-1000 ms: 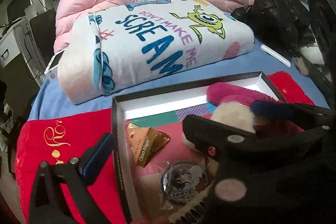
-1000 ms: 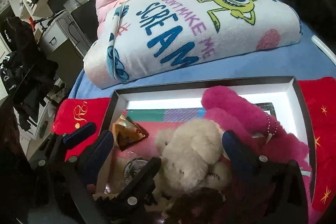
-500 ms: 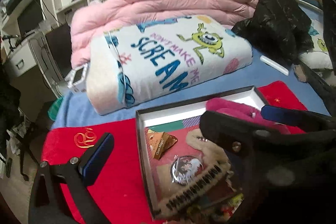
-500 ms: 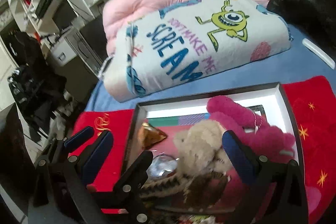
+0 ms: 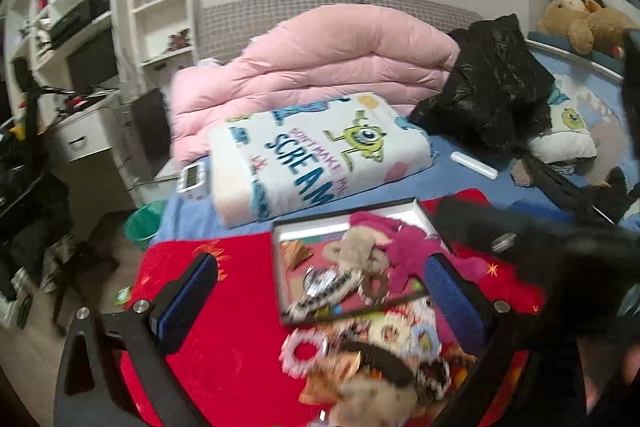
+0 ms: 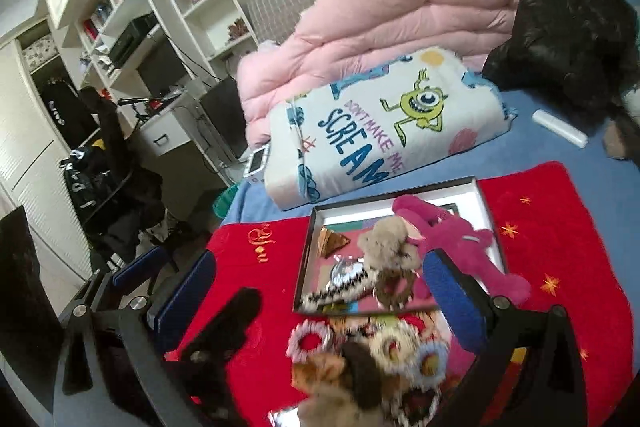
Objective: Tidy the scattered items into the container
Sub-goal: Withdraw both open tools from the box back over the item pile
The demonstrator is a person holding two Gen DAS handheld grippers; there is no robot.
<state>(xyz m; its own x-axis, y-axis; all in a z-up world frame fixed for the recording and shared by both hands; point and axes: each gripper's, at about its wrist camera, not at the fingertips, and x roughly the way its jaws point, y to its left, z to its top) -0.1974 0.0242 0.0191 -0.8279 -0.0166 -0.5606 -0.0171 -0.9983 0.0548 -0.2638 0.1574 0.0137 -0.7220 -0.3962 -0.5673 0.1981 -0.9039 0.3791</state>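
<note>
Both grippers are held high above a red cloth (image 5: 236,291) spread over a blue bed, and both stand wide open with nothing between their blue pads. The left gripper (image 5: 320,291) fills the lower part of its frame; the right gripper (image 6: 316,291) does the same in its own view.

The box (image 6: 482,203) — a shallow black-rimmed tray with white walls — lies on the cloth at the centre of each frame. Inside it a pink plush toy (image 6: 452,239) sprawls along the right side, one end hanging over the rim, with a beige plush toy (image 6: 386,239) just left of it and touching it. A gold wrapped sweet (image 6: 330,241) sits in the box's upper left corner, and a shiny round badge (image 6: 344,269) lies below it beside a black-and-white striped piece (image 6: 340,289).

Below the box, at the bottom centre of both frames, a heap of loose things (image 6: 372,351) remains on the cloth — fluffy rings, a dark band, more beige fur — too blurred to tell apart.

Above the box lies a folded cartoon-print blanket (image 5: 320,159), with a pink quilt (image 5: 320,63) above that.
</note>
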